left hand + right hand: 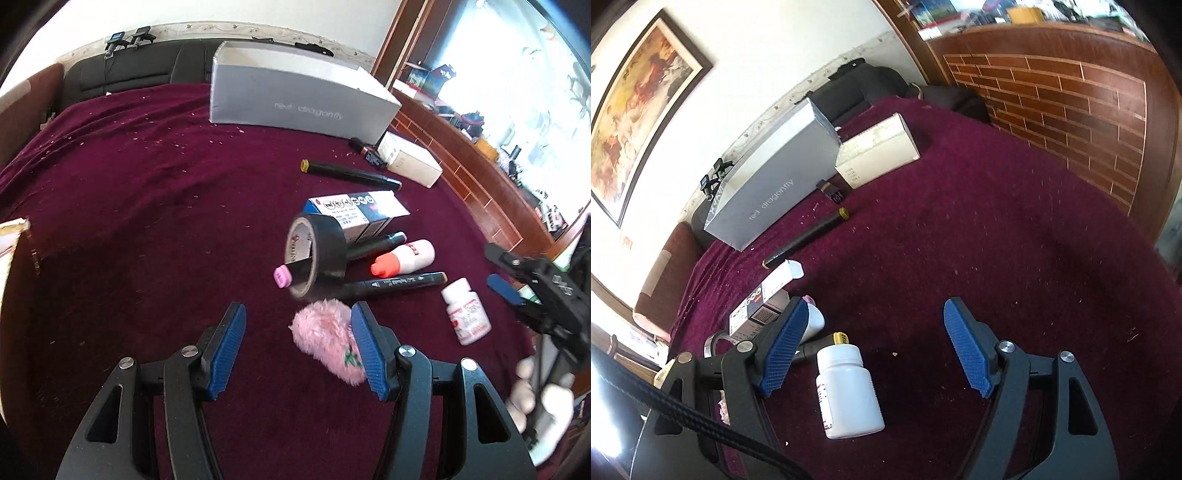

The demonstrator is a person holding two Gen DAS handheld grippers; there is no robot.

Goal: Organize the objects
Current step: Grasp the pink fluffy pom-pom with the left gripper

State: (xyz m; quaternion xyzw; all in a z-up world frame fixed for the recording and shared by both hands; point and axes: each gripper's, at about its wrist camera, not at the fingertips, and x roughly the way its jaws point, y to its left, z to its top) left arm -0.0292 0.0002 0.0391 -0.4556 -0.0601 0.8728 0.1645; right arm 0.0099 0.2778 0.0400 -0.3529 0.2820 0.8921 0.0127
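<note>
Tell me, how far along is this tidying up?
Barely begun, by the look of it. The grey box shows nothing inside from here, though its floor is hidden. Both the left gripper and right gripper are open and hold nothing. The pink fluffy thing, tape roll, markers and white pill bottle all lie loose on the cloth.

Pill bottle label unreadable, tape roll mostly hidden behind right tongs
</note>
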